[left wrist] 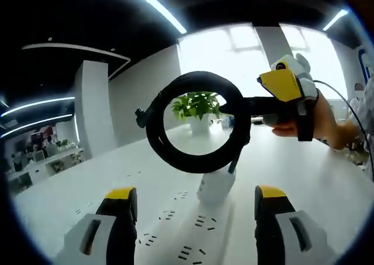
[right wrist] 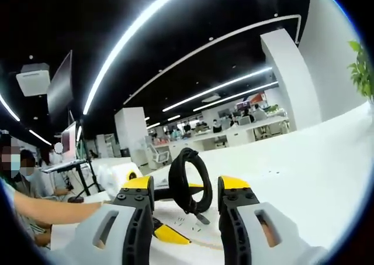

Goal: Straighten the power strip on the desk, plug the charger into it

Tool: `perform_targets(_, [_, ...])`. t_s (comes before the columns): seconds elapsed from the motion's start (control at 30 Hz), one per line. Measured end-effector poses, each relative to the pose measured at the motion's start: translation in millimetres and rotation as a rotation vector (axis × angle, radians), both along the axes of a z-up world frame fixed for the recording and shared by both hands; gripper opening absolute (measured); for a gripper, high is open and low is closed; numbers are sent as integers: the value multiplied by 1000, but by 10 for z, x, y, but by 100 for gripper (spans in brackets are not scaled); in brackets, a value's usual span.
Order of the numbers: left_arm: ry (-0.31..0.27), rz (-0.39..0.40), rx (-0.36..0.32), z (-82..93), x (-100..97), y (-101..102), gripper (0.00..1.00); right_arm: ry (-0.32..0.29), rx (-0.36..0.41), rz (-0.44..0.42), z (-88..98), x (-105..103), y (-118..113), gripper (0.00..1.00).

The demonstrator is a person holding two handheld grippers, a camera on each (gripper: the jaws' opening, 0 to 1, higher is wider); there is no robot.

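Left gripper (left wrist: pixel 193 203): jaws wide apart, nothing between, low over white power strip (left wrist: pixel 193 236) on white desk (left wrist: pixel 304 165). White charger (left wrist: pixel 216 186) standing upright on strip, black coiled cable (left wrist: pixel 196 121) looped above. Right gripper (right wrist: pixel 182 190): jaws apart too, cable coil (right wrist: pixel 190 180) just ahead. Green plant (left wrist: pixel 197 106) far back on desk
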State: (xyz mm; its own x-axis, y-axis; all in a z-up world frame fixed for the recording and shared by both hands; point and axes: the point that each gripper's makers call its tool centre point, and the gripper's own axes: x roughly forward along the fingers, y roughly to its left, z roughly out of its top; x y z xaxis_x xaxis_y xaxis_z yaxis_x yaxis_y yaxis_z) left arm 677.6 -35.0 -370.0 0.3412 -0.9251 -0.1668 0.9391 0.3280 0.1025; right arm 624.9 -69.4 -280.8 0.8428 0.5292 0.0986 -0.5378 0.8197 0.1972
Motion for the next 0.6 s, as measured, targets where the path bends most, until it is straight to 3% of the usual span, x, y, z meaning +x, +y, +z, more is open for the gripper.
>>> perform_targets(0.3, [-12,54,-24,43,19,136,93,-5,-25,11,-60,0,-25,50])
perform_targets(0.6, [-47,116,-6,53,-30,248,98,-36,-46,25,-83,-44,-71,55])
